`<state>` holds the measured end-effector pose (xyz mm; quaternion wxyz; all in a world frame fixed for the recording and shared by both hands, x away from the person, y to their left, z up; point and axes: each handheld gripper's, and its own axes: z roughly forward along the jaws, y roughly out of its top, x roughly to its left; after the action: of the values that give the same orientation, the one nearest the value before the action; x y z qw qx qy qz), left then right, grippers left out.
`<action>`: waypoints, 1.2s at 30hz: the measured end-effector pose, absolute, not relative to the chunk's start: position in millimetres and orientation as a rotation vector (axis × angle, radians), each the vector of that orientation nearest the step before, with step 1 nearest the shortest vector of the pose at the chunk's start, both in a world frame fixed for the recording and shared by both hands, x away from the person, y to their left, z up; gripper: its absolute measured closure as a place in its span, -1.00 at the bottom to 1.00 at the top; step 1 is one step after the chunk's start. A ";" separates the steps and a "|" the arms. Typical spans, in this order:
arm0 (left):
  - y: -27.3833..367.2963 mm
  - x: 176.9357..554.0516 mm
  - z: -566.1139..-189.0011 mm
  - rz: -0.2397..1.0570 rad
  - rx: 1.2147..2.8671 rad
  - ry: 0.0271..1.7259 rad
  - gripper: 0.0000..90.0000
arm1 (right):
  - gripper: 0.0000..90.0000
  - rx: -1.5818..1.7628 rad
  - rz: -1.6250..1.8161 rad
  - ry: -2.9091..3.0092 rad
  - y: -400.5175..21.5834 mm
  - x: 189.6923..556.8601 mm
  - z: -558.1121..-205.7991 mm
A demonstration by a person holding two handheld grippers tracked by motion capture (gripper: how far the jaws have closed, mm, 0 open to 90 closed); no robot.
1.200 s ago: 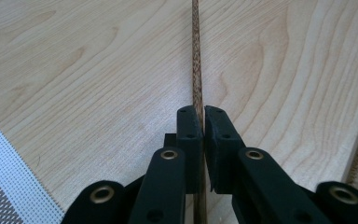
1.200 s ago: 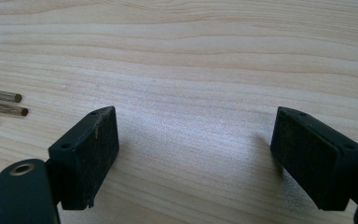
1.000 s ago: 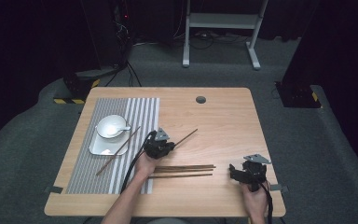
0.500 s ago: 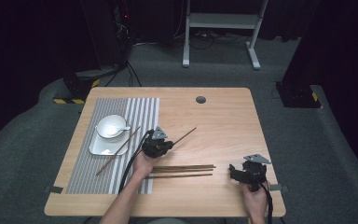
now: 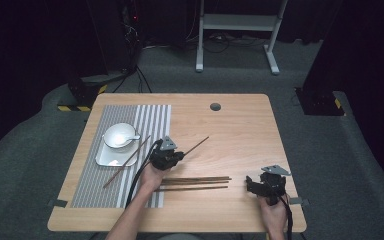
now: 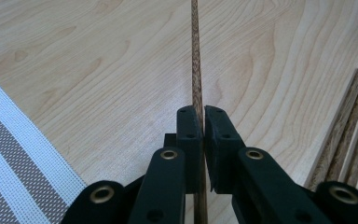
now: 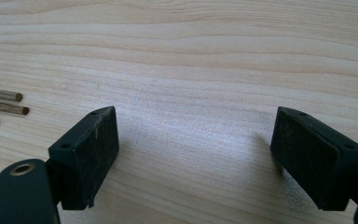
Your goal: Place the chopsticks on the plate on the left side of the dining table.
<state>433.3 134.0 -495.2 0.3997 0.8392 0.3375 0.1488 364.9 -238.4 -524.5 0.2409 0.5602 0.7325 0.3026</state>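
A: status?
B: left gripper (image 5: 172, 156) clamped on one chopstick (image 5: 198, 145) mid-table; one chopstick on the placemat (image 5: 92, 180) by the bowl (image 5: 118, 135); three chopsticks (image 5: 200, 182) near the front edge left.
A: right?
B: right gripper (image 7: 193, 154) jaws apart, empty, front-right corner.

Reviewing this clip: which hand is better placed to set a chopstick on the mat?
Left: its gripper already clamps a chopstick beside the mat; the right gripper is open, empty, farther off.
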 end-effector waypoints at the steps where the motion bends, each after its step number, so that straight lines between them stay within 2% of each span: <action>1: 134.1 432.7 -494.4 0.377 2.123 0.850 0.88 | -0.66 1.531 0.828 2.004 -238.5 364.9 -524.6; 36: 146.7 422.3 -485.0 0.393 2.107 0.854 0.88 | -0.66 1.531 0.828 2.004 -238.5 364.9 -524.6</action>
<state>422.3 146.7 -485.0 0.4051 0.8349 0.3384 0.1559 364.9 -238.5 -524.6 0.2412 0.5596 0.7329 0.3026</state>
